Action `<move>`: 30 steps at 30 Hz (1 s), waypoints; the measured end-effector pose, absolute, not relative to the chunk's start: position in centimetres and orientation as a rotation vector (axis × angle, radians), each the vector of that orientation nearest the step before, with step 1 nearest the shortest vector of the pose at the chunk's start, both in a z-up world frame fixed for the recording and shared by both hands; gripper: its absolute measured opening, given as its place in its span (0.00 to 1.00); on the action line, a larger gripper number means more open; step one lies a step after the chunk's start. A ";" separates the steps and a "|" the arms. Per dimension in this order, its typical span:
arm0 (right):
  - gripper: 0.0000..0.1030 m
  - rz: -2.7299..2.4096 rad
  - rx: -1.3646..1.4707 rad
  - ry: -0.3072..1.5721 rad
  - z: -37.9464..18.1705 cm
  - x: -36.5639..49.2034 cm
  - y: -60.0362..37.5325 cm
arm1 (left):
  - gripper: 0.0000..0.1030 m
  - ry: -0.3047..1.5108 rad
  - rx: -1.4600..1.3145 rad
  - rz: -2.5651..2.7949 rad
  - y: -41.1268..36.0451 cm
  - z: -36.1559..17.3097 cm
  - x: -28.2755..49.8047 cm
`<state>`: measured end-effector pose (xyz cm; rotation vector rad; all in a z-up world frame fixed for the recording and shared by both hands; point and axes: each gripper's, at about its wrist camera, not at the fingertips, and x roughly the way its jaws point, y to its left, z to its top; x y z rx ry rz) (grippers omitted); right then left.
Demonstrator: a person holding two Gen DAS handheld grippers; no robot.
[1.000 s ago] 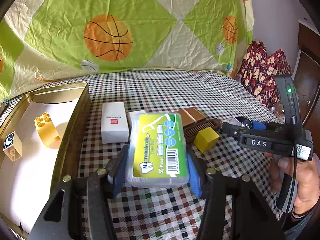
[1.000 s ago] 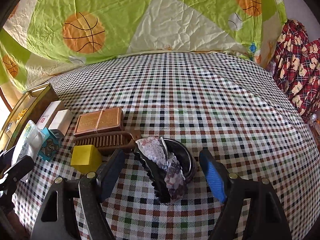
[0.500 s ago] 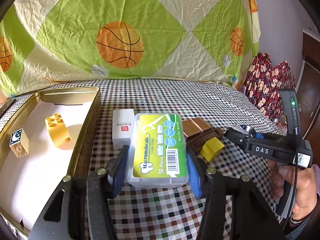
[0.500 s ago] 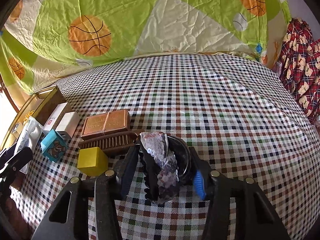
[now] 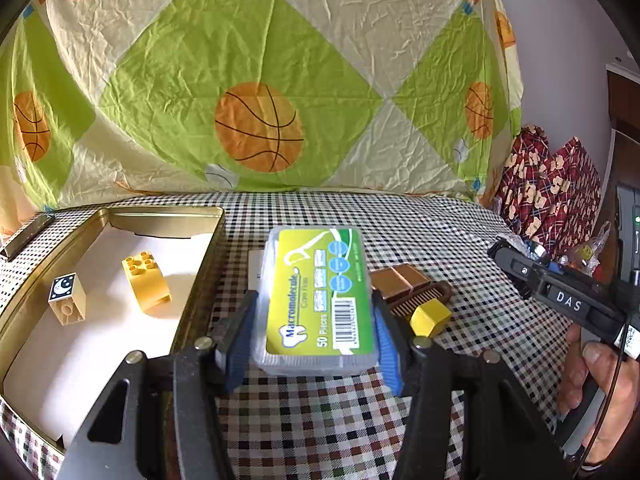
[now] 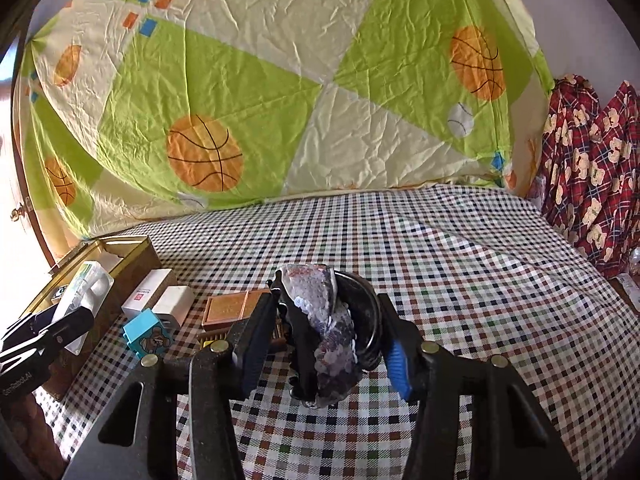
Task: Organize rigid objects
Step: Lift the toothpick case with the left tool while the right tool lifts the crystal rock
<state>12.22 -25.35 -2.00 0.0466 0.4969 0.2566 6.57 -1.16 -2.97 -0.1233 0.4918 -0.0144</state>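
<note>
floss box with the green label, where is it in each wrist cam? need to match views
Left wrist: floss box at centre, clamped between the left gripper fingers, label facing up.
Right wrist: same box at far left edge, seen edge-on, beside the gold tin.
Shared landmark: gold tin, left of the box in the left view, just behind it in the right view.

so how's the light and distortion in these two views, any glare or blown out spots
Left wrist view: hard sunlight on the white liner of the gold tin, where the yellow brick throws a crisp shadow; the floss pick box stays sharp. Right wrist view: the far left edge is blown out white, and the sequined hair clip glints. Both: strong fisheye bending and dark corners.
</note>
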 end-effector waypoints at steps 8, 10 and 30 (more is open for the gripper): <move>0.51 0.231 0.023 0.372 -0.9 10.1 -25.0 | 0.51 0.454 -0.120 0.005 -1.1 -2.7 5.9; 0.51 0.234 0.031 0.361 -0.8 10.0 -25.2 | 0.51 0.442 -0.117 0.011 -1.2 -2.6 5.7; 0.51 0.267 0.073 0.268 -0.2 7.5 -24.7 | 0.51 0.350 -0.098 0.052 -1.5 -1.9 4.0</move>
